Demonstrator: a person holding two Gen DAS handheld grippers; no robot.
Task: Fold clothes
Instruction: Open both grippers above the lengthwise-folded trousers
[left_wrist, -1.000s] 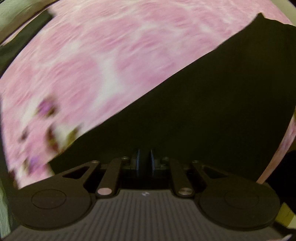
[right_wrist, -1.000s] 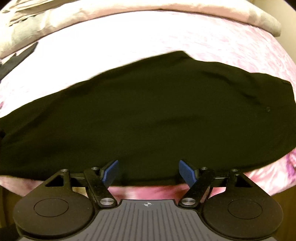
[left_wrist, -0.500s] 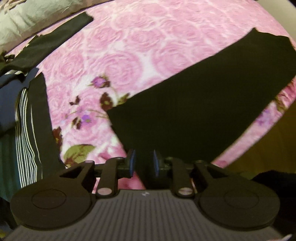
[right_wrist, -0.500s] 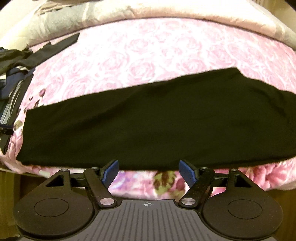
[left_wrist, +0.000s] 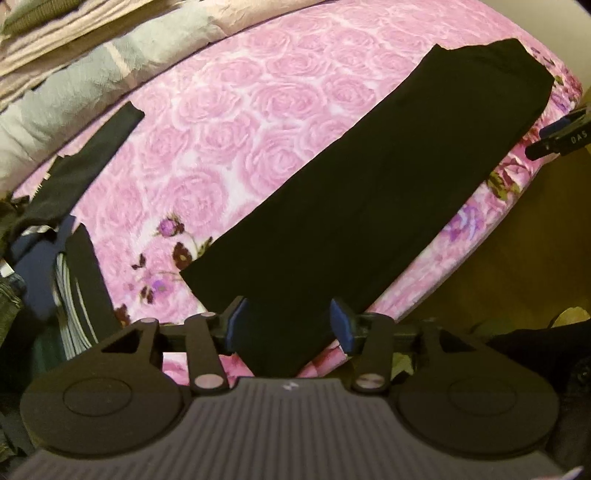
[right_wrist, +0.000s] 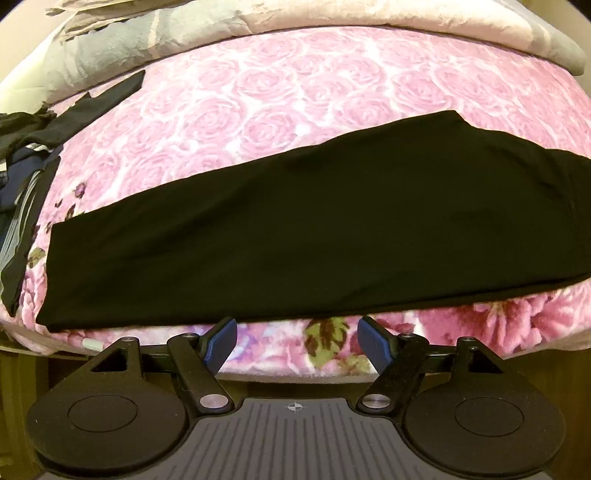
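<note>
A long black garment (left_wrist: 351, 221) lies folded flat in a strip on the pink rose blanket (left_wrist: 240, 110), running from bottom centre to upper right. My left gripper (left_wrist: 288, 325) hangs above the garment's near end. Its jaws are opening, and the blue pads stand apart without pressing on the cloth. In the right wrist view the same black garment (right_wrist: 314, 240) stretches across the bed. My right gripper (right_wrist: 295, 343) is open over the blanket's front edge, just short of the garment's hem, with nothing between its fingers.
A heap of dark and striped clothes (left_wrist: 44, 266) sits at the left, with a black strip of cloth (left_wrist: 92, 158) reaching towards the back. A grey and beige quilt (right_wrist: 332, 14) is bunched along the far side. The bed's edge drops to a brown floor (left_wrist: 517, 240) at right.
The left gripper was shut on the black garment's end; its jaws have parted and it has risen away, with the cloth left on the bed. The right gripper drew back slightly, still open.
</note>
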